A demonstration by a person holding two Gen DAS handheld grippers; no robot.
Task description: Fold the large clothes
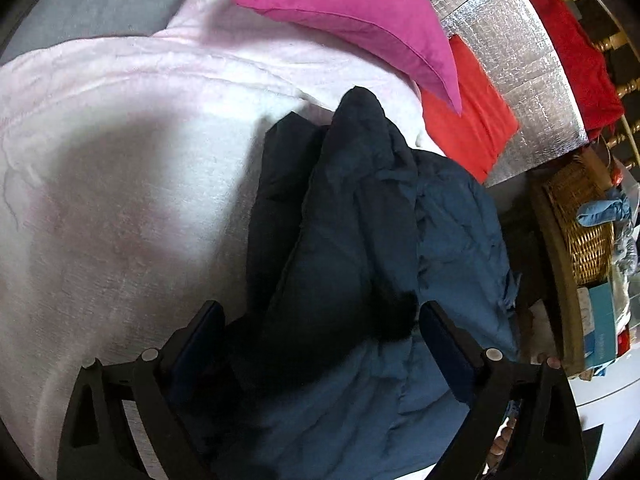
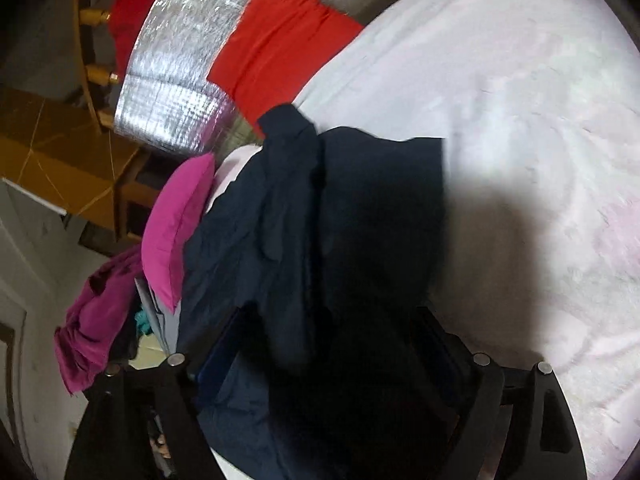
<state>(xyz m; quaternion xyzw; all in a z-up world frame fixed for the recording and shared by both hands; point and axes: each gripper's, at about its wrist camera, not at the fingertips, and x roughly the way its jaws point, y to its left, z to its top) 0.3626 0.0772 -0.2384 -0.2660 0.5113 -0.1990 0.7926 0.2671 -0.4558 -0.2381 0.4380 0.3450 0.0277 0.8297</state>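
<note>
Dark blue garment point(image 1: 360, 240) lies bunched, roughly doubled lengthwise, on the pale pink blanket point(image 1: 120, 160) beside the pink pillow point(image 1: 352, 16); left gripper point(image 1: 320, 332) and right gripper point(image 2: 332, 344) both spread apart over it, unclamped; folding judged early, squaring-up remains.

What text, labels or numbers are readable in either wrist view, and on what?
None legible.
Teal and white cardboard box beside the woven wicker basket, left wrist view: dark print along its side, too small and blurred to read.
Dark navy garment, pale pink fleece blanket, magenta pillow: no print or tags visible.
</note>
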